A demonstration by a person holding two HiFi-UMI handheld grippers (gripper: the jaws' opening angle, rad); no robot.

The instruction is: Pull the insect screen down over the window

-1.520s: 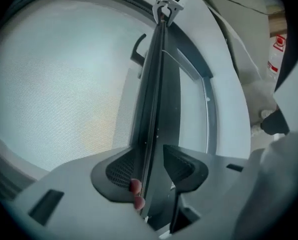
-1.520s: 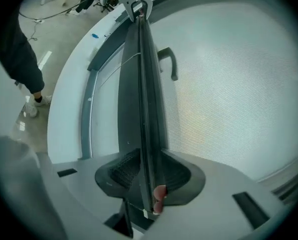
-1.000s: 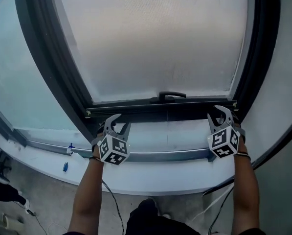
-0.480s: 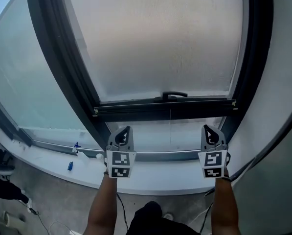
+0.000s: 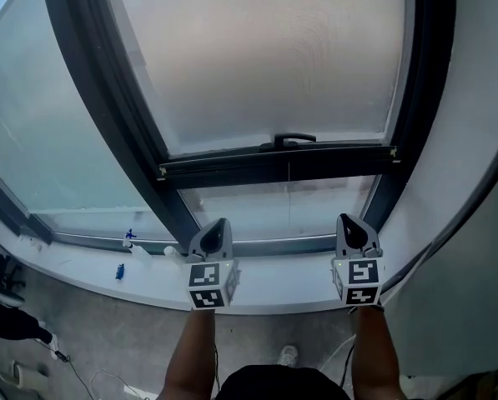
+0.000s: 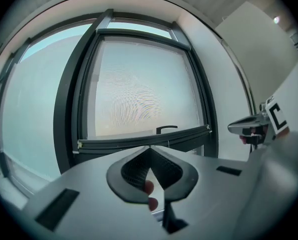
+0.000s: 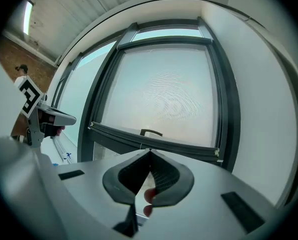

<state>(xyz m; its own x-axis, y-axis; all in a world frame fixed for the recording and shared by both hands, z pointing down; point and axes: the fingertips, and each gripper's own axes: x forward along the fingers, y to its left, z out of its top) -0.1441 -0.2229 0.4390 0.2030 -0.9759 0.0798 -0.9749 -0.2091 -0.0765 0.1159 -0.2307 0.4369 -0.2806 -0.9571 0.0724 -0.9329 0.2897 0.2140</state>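
Note:
The insect screen (image 5: pixel 265 65) covers most of the window pane. Its dark bottom bar (image 5: pixel 232 167), with a small black handle (image 5: pixel 294 140), hangs a short way above the window's lower frame. A strip of bare glass (image 5: pixel 282 211) shows under the bar. My left gripper (image 5: pixel 221 222) and right gripper (image 5: pixel 346 219) are both below the bar, over the white sill, apart from it. Each is shut with nothing between its jaws. The left gripper view has the left gripper (image 6: pixel 149 148) pointing at the bar (image 6: pixel 144 141). The right gripper (image 7: pixel 149 151) faces the bar (image 7: pixel 153 145) and handle (image 7: pixel 151 132).
A white sill (image 5: pixel 274 294) runs under the window, with small blue objects (image 5: pixel 129 238) on its left part. Dark frame posts (image 5: pixel 107 98) flank the screen, with a white wall (image 5: pixel 474 140) at the right. Cables lie on the floor (image 5: pixel 98 365). A person (image 7: pixel 21 70) stands far left.
Both grippers were open at the ends of the bottom bar one second ago. They have since shut and drawn back down from it, to over the sill.

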